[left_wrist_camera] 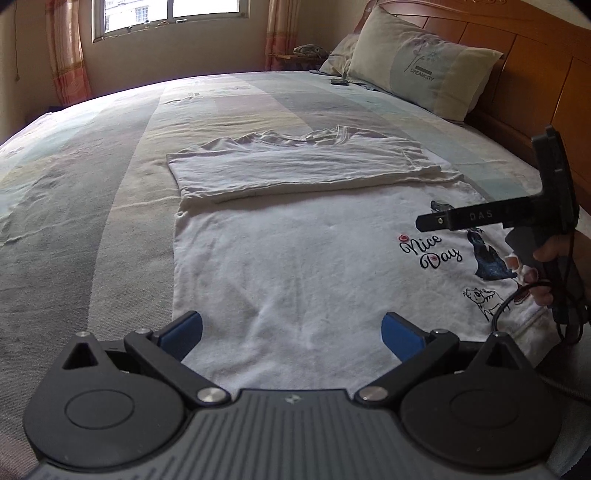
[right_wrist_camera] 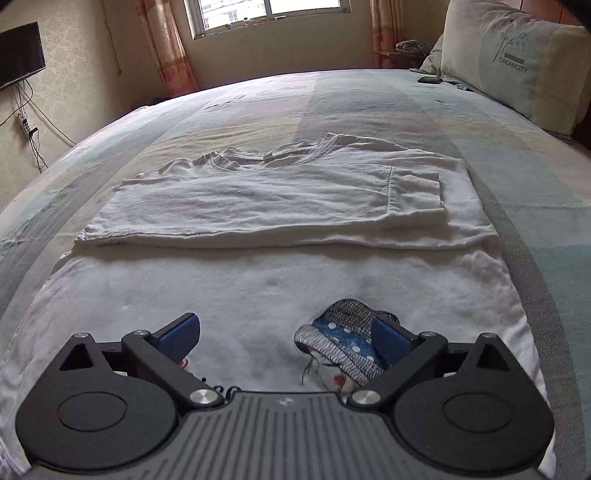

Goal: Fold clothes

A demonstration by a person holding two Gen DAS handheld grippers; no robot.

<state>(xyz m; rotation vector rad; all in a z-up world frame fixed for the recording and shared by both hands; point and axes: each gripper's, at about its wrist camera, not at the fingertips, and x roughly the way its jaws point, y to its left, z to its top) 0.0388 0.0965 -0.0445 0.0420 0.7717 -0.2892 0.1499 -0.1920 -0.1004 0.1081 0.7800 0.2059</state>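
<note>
White T-shirt (left_wrist_camera: 295, 266), half folded on the bed (left_wrist_camera: 92, 184): your left gripper (left_wrist_camera: 291, 332) and right gripper (right_wrist_camera: 284, 338) hover above it, jaws apart and empty, probably freed for regrasping.

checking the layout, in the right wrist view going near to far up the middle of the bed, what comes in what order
right gripper → printed white t-shirt → folded white t-shirt → bare bedspread → window
</note>
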